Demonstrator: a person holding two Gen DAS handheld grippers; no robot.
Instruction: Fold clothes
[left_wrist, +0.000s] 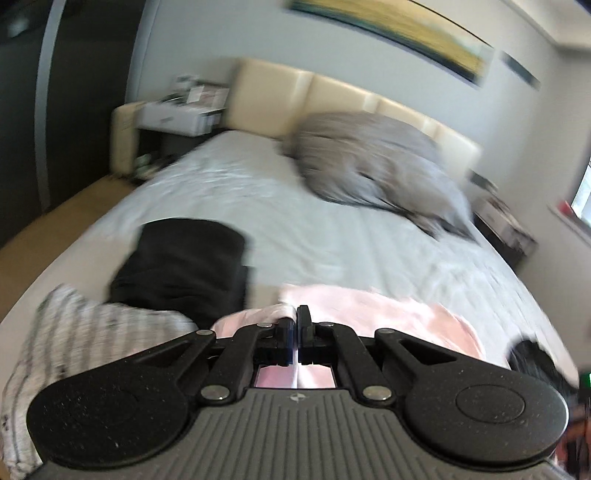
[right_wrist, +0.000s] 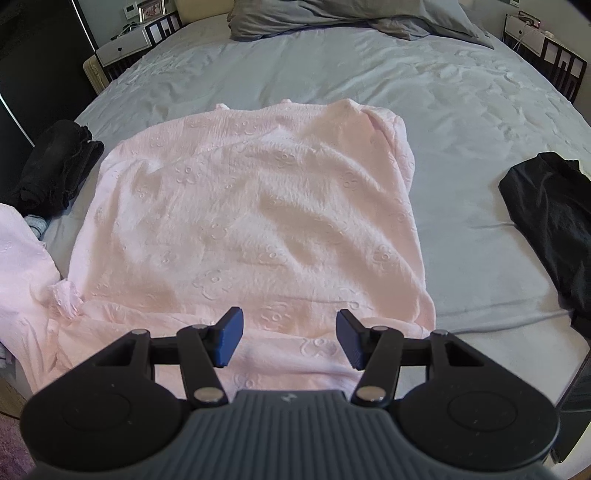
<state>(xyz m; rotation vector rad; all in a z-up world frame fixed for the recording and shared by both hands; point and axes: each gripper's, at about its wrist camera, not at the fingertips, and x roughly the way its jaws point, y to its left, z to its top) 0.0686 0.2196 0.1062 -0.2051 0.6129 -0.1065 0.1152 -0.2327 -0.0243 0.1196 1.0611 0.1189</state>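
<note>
A pale pink embossed garment (right_wrist: 251, 214) lies spread on the grey bed sheet (right_wrist: 461, 110), its near edge under my right gripper. My right gripper (right_wrist: 290, 338) is open and empty just above that near edge. My left gripper (left_wrist: 295, 332) is shut on a fold of the pink garment (left_wrist: 388, 314), with cloth pinched between the jaws; this view is blurred by motion. A part of the pink cloth also shows raised at the left edge of the right wrist view (right_wrist: 22, 266).
A folded black garment (left_wrist: 177, 266) lies left of the pink one, also in the right wrist view (right_wrist: 55, 166). Another black garment (right_wrist: 554, 221) lies at the right. A striped white cloth (left_wrist: 74, 350) is near left. Grey pillows (right_wrist: 332, 14), headboard (left_wrist: 332, 99) and nightstands (right_wrist: 122, 48) stand beyond.
</note>
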